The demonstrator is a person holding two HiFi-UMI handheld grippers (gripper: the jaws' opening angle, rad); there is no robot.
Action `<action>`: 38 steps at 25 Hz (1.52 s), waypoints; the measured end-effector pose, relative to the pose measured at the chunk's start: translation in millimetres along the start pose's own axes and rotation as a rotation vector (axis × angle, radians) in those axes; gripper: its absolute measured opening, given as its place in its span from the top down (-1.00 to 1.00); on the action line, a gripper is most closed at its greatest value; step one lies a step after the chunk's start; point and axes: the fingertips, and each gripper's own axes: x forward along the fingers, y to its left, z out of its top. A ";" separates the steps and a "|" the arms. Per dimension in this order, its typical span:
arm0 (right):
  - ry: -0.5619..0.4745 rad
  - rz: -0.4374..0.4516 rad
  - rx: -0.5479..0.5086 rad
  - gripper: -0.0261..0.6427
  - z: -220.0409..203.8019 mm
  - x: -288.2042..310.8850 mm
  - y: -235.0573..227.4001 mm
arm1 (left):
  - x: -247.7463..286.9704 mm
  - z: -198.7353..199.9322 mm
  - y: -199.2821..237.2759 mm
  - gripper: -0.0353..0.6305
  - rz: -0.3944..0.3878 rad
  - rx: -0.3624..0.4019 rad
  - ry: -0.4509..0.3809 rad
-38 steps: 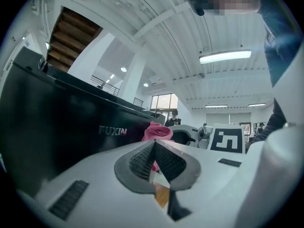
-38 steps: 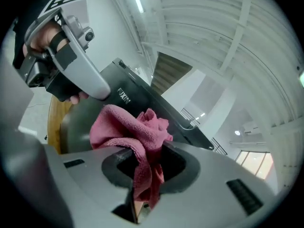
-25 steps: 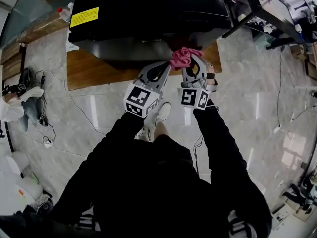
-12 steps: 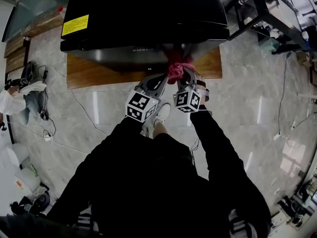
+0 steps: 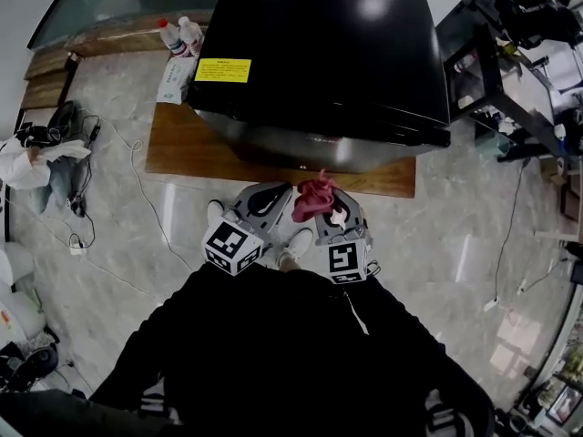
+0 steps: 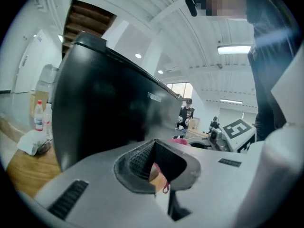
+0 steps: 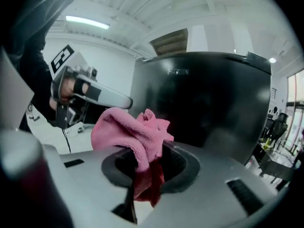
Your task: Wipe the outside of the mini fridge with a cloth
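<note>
Clenching a crumpled pink cloth, the right gripper sat just short of the black mini fridge, with the cloth bunched above its jaws. The left gripper sat just to its left, jaws closed together, nothing held. The fridge stood ahead of both on a wooden platform. Yellow label on the fridge top: print illegible. Front-edge lettering too small to read.

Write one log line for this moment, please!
right hand-held gripper: shut on pink cloth | left hand-held gripper: shut | mini fridge: on wooden platform, cloth looks off its front
</note>
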 end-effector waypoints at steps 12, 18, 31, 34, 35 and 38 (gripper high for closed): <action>-0.177 0.262 0.108 0.64 205.4 197.5 212.1 | -177.7 55.3 271.2 0.88 0.164 -0.038 -0.073; -0.252 0.179 0.263 0.64 297.8 312.2 234.8 | -227.7 113.3 414.0 0.88 0.216 0.044 -0.114; -0.558 -0.236 0.626 0.65 405.6 406.7 88.2 | -166.8 257.6 498.5 0.88 0.007 0.226 -0.248; -0.644 -0.327 0.834 0.65 402.2 412.1 48.3 | -145.2 286.9 496.5 0.88 -0.042 0.278 -0.281; -0.667 -0.352 0.915 0.65 397.0 414.6 36.5 | -139.0 295.8 494.6 0.88 -0.056 0.296 -0.290; -0.750 -0.417 1.161 0.65 376.9 420.3 5.7 | -116.0 310.5 489.5 0.88 -0.110 0.341 -0.277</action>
